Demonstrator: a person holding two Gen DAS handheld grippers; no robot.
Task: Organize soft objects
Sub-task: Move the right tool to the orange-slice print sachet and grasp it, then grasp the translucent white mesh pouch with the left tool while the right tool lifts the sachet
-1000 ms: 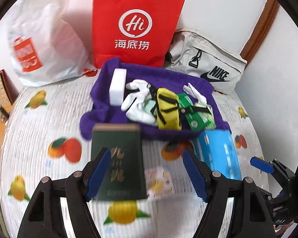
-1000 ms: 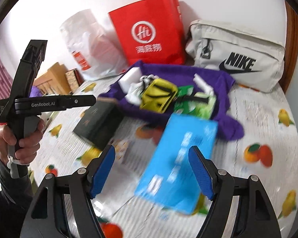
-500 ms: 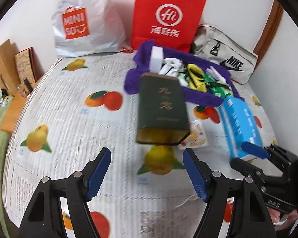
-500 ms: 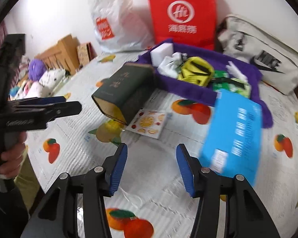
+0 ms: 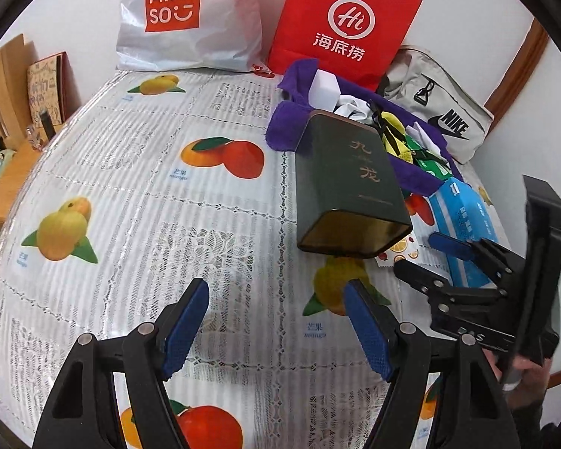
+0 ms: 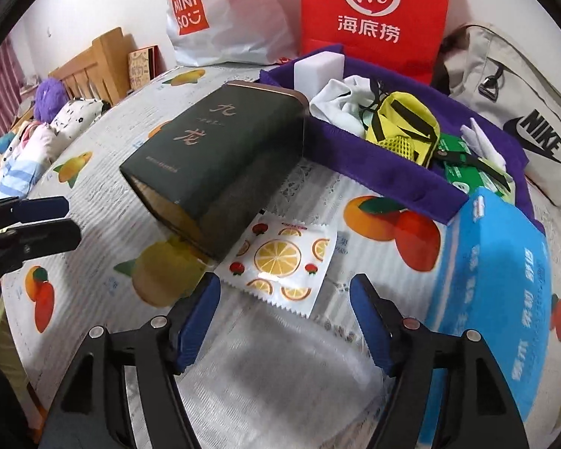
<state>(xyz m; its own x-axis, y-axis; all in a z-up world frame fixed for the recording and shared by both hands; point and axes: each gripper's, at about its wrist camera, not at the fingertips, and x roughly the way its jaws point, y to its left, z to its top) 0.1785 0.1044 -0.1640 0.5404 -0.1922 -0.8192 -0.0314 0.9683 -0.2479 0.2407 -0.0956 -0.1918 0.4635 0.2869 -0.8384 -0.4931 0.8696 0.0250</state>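
Right wrist: sachet (image 6: pixel 284 262) ahead of open fingers (image 6: pixel 198 321).

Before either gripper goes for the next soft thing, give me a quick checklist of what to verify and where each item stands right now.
1. Left hand-held gripper open and holding nothing: ok.
2. Right hand-held gripper open and holding nothing: ok.
3. Fruit-print sachet lies flat just ahead of the right hand-held gripper: ok.
4. Sachet free to lift: not ok, one corner sits under the dark green tin.
5. Purple tray has space: cannot tell, it already holds a white block, a yellow pouch and green packets.
6. Blue tissue pack clear of the right hand-held gripper: not ok, it lies close beside the right finger.
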